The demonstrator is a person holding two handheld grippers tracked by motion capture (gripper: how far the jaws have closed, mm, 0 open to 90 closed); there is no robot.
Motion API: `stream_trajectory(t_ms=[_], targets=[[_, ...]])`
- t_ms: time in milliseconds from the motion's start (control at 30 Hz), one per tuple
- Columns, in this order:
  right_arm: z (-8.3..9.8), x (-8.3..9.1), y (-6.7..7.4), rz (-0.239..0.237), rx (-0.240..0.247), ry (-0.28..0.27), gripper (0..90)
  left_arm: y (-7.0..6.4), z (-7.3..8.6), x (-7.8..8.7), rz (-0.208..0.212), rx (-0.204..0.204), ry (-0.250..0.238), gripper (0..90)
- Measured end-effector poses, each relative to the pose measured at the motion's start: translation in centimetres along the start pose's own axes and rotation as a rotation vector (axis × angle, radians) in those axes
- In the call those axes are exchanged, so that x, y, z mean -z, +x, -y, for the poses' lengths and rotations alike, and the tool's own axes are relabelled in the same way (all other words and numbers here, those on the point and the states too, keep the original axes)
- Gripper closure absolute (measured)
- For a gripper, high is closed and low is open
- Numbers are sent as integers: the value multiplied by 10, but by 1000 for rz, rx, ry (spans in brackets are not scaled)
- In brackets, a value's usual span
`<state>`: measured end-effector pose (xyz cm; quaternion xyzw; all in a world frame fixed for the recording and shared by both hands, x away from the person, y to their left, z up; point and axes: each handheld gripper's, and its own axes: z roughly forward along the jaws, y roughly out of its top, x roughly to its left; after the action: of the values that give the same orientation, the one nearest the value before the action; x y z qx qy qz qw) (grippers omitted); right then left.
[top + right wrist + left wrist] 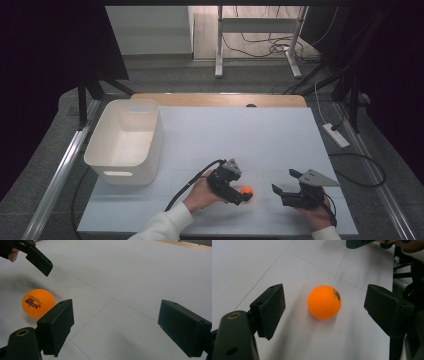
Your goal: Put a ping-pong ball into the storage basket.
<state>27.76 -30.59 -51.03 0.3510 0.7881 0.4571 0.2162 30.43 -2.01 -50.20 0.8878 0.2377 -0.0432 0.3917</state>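
The ball [324,302] rests on the table [240,135] squarely between the left gripper's [243,194] spread jaws, touching neither, while the right gripper [283,182], jaws likewise apart and empty, waits farther off beside it.

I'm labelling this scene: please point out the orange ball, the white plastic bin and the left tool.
Orange ball [324,302], left gripper view, centre.
White plastic bin [152,142], high view, right wall.
Left tool [243,195], high view, between fingertips.
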Motion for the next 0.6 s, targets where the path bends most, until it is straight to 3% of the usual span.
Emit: stream_trajectory(t_ms=[200, 600], targets=[[1, 0, -1, 0, 2, 2, 132, 0, 0, -13, 5, -9, 50, 175], [1, 0, 0, -3, 5, 3, 131, 0, -1, -24, -10, -20, 78, 193]])
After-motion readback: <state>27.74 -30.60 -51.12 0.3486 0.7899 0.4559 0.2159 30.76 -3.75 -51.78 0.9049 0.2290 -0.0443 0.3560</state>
